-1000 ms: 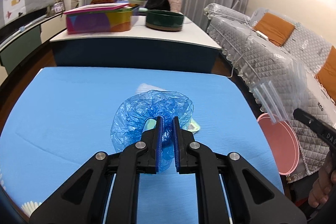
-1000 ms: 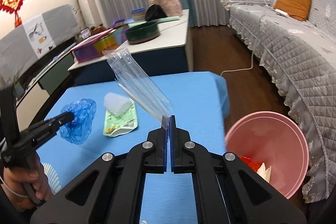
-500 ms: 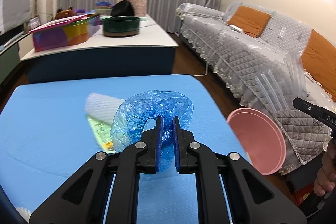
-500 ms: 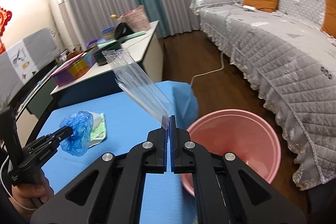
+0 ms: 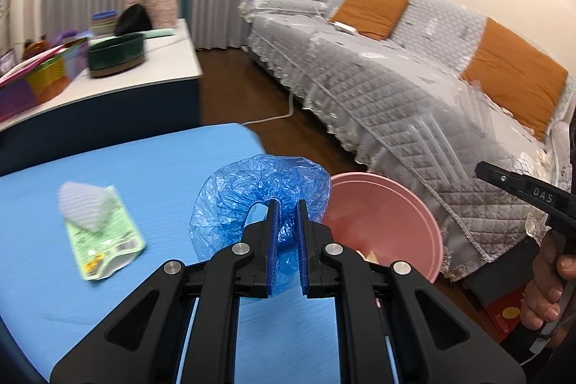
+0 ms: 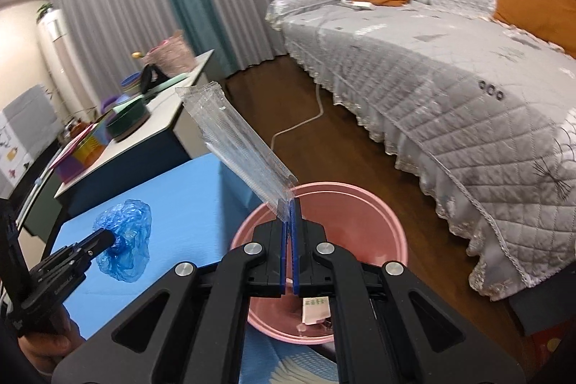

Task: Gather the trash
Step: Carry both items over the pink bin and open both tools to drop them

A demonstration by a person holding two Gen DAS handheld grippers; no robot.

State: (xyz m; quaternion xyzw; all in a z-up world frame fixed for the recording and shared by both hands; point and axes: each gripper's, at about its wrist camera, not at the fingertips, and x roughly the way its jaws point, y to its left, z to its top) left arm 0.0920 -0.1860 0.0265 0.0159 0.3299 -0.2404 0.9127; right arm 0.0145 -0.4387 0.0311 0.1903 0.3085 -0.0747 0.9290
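Observation:
My left gripper (image 5: pixel 287 204) is shut on a crumpled blue plastic cover (image 5: pixel 252 197), held above the blue table's right edge (image 5: pixel 162 168); the cover (image 6: pixel 124 236) and the left gripper (image 6: pixel 108 238) also show at the left of the right wrist view. My right gripper (image 6: pixel 289 202) is shut on a clear plastic sleeve (image 6: pixel 234 143) that sticks up and to the left, right over the pink bin (image 6: pixel 360 204). The pink bin (image 5: pixel 388 222) stands on the floor beside the table with some scraps inside. A green wrapper (image 5: pixel 104 240) with a white foam net (image 5: pixel 82 207) lies on the table.
A grey quilted sofa (image 6: pixel 450 89) with orange cushions fills the right side. A white-topped cabinet (image 5: pixel 136 74) behind the table carries a dark bowl (image 5: pixel 117 54) and coloured boxes. A white cable (image 6: pixel 298 125) runs over the wooden floor. A hand (image 5: pixel 543 287) holds the right gripper's handle.
Both grippers have swung to the right, from over the table towards the pink bin. The clear sleeve now hangs over the bin. Each grip stays the same.

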